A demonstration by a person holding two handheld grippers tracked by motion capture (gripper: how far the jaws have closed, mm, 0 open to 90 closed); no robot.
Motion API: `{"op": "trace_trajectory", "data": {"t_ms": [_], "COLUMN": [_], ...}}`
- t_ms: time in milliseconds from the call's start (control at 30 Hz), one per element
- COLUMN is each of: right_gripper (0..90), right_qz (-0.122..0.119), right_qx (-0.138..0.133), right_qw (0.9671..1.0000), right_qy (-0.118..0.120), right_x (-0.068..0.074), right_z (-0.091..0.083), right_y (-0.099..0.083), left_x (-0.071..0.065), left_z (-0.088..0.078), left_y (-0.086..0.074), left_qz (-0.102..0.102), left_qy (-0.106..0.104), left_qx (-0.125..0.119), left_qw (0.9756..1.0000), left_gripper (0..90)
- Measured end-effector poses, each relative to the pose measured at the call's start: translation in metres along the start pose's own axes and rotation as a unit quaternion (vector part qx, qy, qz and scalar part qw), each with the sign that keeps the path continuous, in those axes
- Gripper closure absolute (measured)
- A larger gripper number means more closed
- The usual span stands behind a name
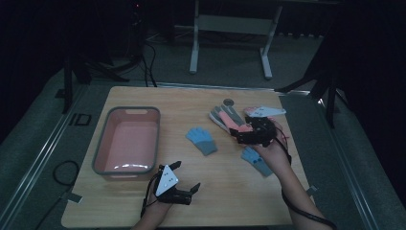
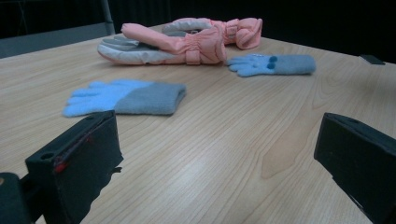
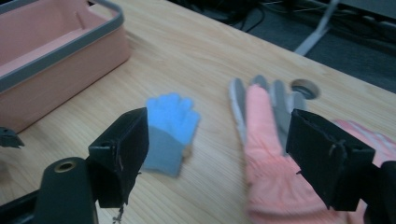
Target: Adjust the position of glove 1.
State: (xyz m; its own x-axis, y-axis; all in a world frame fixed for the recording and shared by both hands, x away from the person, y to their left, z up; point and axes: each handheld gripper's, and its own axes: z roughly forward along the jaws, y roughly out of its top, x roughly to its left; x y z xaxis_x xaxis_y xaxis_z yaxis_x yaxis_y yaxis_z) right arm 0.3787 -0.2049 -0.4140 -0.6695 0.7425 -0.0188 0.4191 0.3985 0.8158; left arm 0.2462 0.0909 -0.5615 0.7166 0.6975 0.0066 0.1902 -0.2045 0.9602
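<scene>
The bench (image 1: 143, 201) is a pale wood top, and on it, well off to the left of the right tongs (image 1: 238, 135), sits the pink bin (image 1: 101, 143) with its grey rim, looking like the place these gloves will go. Right under the right tongs lies the pink-and-grey ski glove (image 3: 266, 154), the biggest piece here, fingers pointing away toward the far edge, and a second pink glove (image 2: 233, 30) lies against it just behind. The right tongs stand wide, jaws straddling the air above the cuff end with nothing between them, pads pressing on nothing. My read: this is the approach to a pick, and the clean way is to come down over the padded wrist section, where the fabric bunches thick, rather than the thin grey fingers, which would slip out. Bite one glove only, since the pair touch. To the left of those jaws sits a blue knit glove (image 3: 170, 128), flat, apart from the ski glove; its twin blue glove (image 1: 256, 162) lies close under the person's right hand (image 1: 273, 153), so the lift should go straight up before swinging toward the bin, or the cable may drag it. The left tongs (image 1: 189, 182) rest low near the bin's near corner, jaws spread wide and empty, clear of the route.
</scene>
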Motion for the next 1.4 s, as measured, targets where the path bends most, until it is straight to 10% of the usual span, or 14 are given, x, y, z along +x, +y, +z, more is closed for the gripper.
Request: {"op": "trace_trajectory", "data": {"t_ms": [367,700,1400], "right_gripper": [37.9,63.9,62.2], "right_qz": [-0.038,-0.062,-0.076], "right_qx": [0.042,0.093,0.142], "right_qw": [0.9984,0.9920,0.9841], "right_qy": [0.005,0.058,0.075], "right_x": [0.015,0.023,0.032], "right_z": [0.048,0.102,0.178], "right_y": [-0.001,-0.008,-0.029], "left_x": [0.000,0.000,0.000], "left_z": [0.000,0.000,-0.001], "left_y": [0.000,0.000,0.000], "left_qz": [0.001,0.000,0.000], "left_qy": [-0.003,-0.005,-0.007], "left_qx": [0.000,-0.001,-0.002], "left_qw": [1.0000,1.0000,1.0000], "left_gripper": [0.7,0.7,0.7]}}
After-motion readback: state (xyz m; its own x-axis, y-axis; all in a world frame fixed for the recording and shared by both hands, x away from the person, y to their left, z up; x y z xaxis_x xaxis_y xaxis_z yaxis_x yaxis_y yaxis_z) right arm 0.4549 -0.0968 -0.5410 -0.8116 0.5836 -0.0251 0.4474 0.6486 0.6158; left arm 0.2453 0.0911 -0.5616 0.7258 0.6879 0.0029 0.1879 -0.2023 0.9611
